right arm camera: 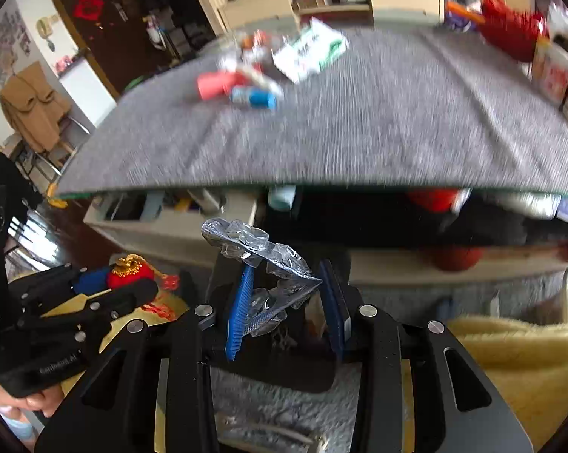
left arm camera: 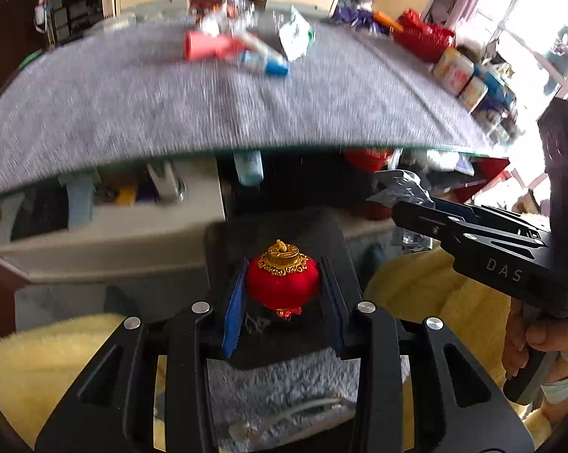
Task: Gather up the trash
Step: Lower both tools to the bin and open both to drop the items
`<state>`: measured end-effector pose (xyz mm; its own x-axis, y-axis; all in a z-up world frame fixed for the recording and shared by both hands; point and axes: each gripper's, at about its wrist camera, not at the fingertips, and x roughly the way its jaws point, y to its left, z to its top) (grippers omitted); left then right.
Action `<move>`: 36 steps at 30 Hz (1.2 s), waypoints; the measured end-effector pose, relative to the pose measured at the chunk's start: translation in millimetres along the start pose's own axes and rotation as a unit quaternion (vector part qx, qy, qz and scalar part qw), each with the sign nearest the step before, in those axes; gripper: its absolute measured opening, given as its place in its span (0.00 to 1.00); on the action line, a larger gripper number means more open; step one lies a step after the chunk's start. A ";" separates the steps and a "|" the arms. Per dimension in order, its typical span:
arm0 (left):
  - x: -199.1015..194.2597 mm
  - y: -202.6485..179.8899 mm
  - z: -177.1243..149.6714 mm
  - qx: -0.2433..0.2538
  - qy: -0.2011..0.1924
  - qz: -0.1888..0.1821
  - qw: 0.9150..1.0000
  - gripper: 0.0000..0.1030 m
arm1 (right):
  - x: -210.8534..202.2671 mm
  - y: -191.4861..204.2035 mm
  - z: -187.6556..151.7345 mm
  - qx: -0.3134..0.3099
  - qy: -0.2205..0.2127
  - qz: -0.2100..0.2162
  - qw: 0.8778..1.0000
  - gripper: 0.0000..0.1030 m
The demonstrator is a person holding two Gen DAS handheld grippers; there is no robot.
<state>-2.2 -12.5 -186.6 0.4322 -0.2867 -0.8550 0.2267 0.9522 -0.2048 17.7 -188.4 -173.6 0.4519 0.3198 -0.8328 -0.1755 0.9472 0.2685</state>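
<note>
Your left gripper point(left arm camera: 282, 294) has its jaws closed on a red lantern ornament point(left arm camera: 282, 285), and your right gripper point(right arm camera: 285, 302) grips a crumpled clear wrapper point(right arm camera: 263, 260). Both hang in front of the near edge of the desk point(left arm camera: 208, 113). More trash lies near the far edge: a pink tube point(right arm camera: 217, 85), a blue tube point(right arm camera: 255, 98) and a white-green packet point(right arm camera: 310, 51). Boxes point(left arm camera: 459, 75) stand along the right edge.

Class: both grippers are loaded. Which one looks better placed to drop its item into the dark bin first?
Left, probably: the left gripper holds its red lantern ornament over the dark bin, while the right gripper with its blister pack sits beside it.
</note>
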 end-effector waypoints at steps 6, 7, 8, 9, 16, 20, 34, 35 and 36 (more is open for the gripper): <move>32.0 3.1 -20.7 -0.012 0.042 -0.009 0.999 0.33 | 25.4 -4.4 -13.5 0.018 0.036 -0.001 0.999 0.36; 34.6 3.5 -23.1 -0.013 0.046 -0.009 0.999 0.33 | 29.2 -4.9 -14.7 0.019 0.041 0.001 0.999 0.36; 38.7 3.7 -25.0 -0.015 0.051 -0.011 0.999 0.33 | 33.8 -4.8 -15.8 0.021 0.048 0.003 0.999 0.36; 41.6 4.2 -25.9 -0.016 0.055 -0.011 0.998 0.33 | 37.0 -4.6 -16.1 0.021 0.053 0.005 0.998 0.36; 52.9 7.7 -28.0 -0.024 0.073 -0.016 0.997 0.41 | 50.1 -5.3 -17.9 0.028 0.070 0.018 0.997 0.38; 54.8 9.1 -25.2 -0.024 0.074 -0.013 0.997 0.53 | 51.1 -6.4 -14.7 0.034 0.067 0.023 0.997 0.56; 16.3 27.3 14.6 -0.031 0.021 0.010 0.999 0.80 | -1.2 -24.0 36.7 0.042 -0.025 0.002 0.999 0.74; 11.1 30.3 21.6 -0.033 0.013 0.013 0.999 0.81 | -6.4 -24.5 44.9 0.040 -0.034 0.002 0.999 0.74; 7.5 32.3 26.8 -0.033 0.007 0.016 0.999 0.82 | -9.6 -25.4 51.9 0.039 -0.041 0.001 0.998 0.74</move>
<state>31.8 13.3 -186.9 0.4260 -0.2557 -0.8678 0.1550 0.9657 -0.2084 63.2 -214.2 -147.3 0.5216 0.3206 -0.7906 -0.1101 0.9443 0.3103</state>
